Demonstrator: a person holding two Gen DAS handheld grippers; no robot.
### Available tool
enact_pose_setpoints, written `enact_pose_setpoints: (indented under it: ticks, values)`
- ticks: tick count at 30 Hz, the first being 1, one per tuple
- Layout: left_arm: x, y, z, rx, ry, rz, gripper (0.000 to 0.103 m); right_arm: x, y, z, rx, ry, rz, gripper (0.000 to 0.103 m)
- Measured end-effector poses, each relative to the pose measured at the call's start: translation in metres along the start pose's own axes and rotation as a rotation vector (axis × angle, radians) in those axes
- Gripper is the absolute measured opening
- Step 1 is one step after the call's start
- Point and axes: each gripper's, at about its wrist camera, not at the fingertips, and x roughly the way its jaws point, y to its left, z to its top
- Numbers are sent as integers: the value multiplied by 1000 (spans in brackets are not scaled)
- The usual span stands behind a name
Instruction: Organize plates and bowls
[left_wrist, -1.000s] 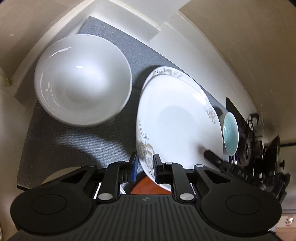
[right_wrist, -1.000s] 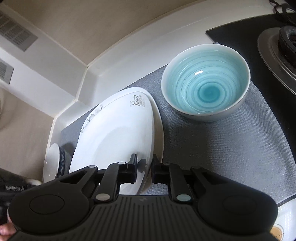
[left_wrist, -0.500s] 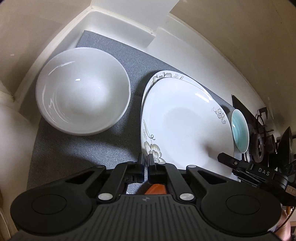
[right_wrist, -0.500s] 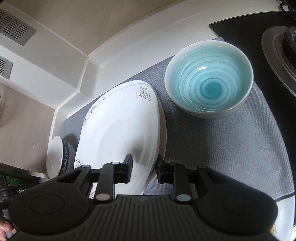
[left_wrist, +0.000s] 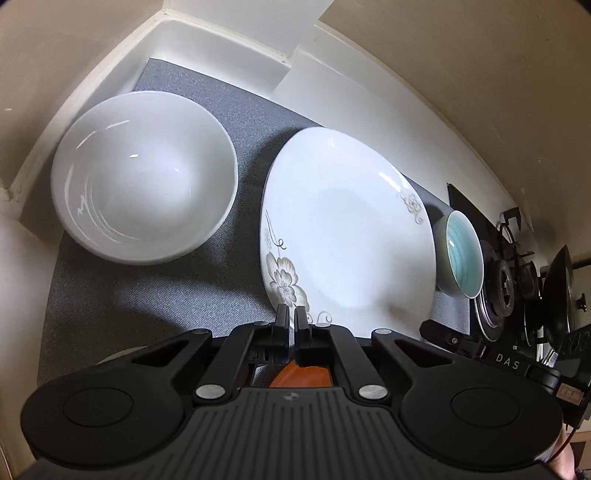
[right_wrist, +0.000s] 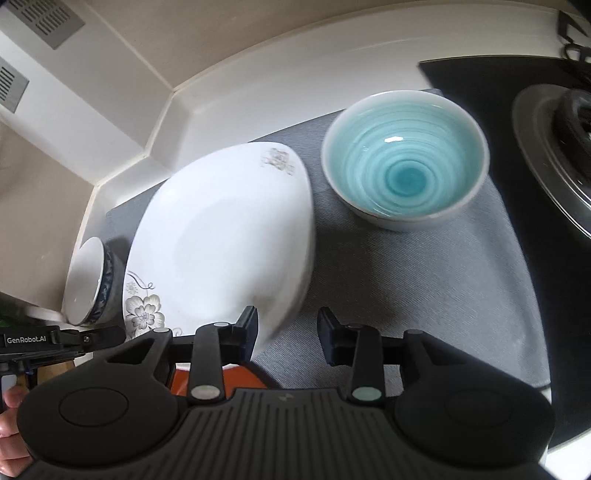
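Note:
A white plate with grey flower prints lies on the grey mat; it also shows in the right wrist view. My left gripper is shut at the plate's near rim, by the flower. My right gripper is open, its left finger over the plate's near edge. A large white bowl sits left of the plate. A teal bowl sits right of it, also seen in the left wrist view.
An orange dish shows under my left gripper and under my right one. A gas stove with a burner lies right of the mat. White wall ledges border the back.
My right gripper has opened wide and let go of the plate. My left gripper has drawn back slightly and stays shut. The plate now lies squarely over the one seen beneath it.

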Motion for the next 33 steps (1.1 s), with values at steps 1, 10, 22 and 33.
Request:
enact_pose_setpoints:
  ticks: [1,10,22,33]
  values:
    - [-1,1,-1,1,-1,-6,2,0,-2,-3,3,1,4,20]
    - [8,6,-1,-33,18,1,2,6,-14,-2,95,-6,9,7]
    - [17,19,14,-96,30,-78,2,26,-7,2,84,23,66,25]
    - [26,13,9,-75,42,-64,2,27,-12,3,89,0,84,20]
